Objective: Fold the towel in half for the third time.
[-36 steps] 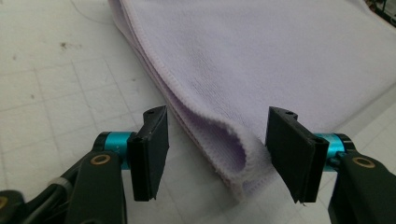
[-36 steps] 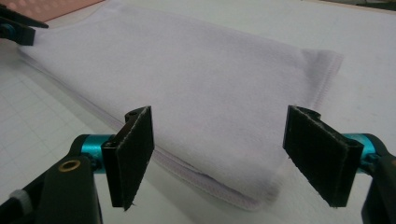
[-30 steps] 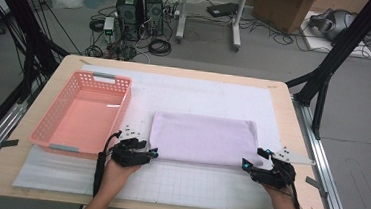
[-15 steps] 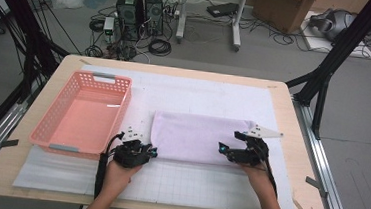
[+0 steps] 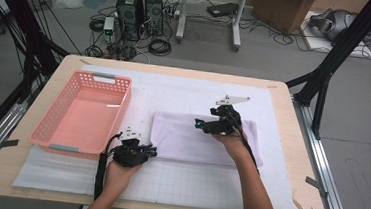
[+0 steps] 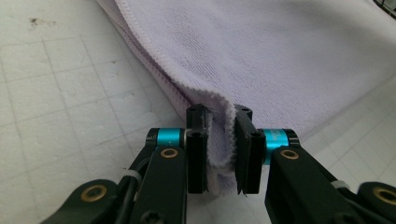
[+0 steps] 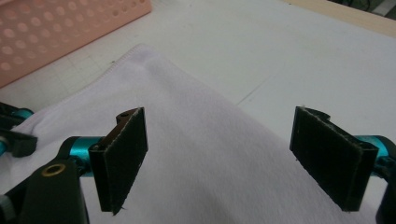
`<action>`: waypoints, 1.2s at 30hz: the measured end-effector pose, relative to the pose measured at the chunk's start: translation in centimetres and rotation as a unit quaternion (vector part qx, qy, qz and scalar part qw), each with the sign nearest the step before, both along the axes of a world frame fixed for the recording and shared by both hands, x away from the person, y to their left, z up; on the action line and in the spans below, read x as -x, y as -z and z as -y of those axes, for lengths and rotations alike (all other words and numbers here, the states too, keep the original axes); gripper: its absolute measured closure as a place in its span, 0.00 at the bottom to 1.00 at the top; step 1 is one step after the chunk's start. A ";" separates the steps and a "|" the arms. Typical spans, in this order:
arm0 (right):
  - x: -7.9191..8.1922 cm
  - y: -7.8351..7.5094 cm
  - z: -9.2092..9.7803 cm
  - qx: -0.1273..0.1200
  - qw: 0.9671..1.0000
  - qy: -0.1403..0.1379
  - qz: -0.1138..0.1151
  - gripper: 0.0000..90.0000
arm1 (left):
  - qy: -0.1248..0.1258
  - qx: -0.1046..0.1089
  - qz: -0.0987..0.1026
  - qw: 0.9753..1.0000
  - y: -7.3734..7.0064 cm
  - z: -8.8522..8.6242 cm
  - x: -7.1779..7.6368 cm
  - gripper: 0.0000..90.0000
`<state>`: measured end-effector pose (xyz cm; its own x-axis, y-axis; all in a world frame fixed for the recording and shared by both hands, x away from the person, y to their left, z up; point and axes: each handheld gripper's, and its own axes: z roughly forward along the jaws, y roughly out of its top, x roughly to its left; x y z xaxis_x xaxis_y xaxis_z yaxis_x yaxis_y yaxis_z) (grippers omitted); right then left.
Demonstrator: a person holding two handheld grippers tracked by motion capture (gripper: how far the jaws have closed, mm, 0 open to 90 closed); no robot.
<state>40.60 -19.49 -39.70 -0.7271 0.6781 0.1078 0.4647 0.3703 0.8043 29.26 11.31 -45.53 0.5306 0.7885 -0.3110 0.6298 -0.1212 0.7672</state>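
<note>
A folded pale lilac towel (image 5: 190, 140) lies on the white gridded mat (image 5: 167, 183) in the middle of the table. My left gripper (image 5: 145, 150) sits at the towel's near left corner, its jaws shut on a pinched fold of the towel (image 6: 280, 51) edge, as the left gripper view (image 6: 220, 154) shows close up. My right gripper (image 5: 203, 125) hovers over the towel's middle, pointing left. In the right gripper view it (image 7: 233, 154) stands wide open above the towel (image 7: 196, 154) with nothing between its pads.
An empty pink plastic basket (image 5: 50, 134) stands on the left part of the table, also seen as the basket (image 7: 56, 28) beyond the towel in the right gripper view. The wooden table edge (image 5: 292, 128) runs along the right. Cables and computers lie on the floor behind.
My right gripper has left the towel's near right corner and moved left and away, over the towel's middle. The left gripper has stayed at the near left corner.
</note>
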 end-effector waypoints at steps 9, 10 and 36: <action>-2.4 0.3 -3.5 0.035 0.999 -0.031 -0.016 0.25 | 0.000 0.023 -0.015 1.000 0.1 -0.4 -0.2 0.85; -2.7 0.5 -3.9 0.040 0.999 -0.031 -0.021 0.25 | -0.001 0.023 -0.016 1.000 0.1 -0.4 -0.2 0.85; -6.2 3.6 -11.4 0.098 0.986 -0.123 -0.052 0.54 | -0.003 0.042 -0.030 0.999 0.2 -0.8 -0.4 0.86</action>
<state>46.78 -8.10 -43.26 -0.8639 0.4982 0.0746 0.4174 0.6249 0.6597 29.64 12.12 -45.77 0.5046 0.7612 -0.4075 0.6750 -0.0536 0.7359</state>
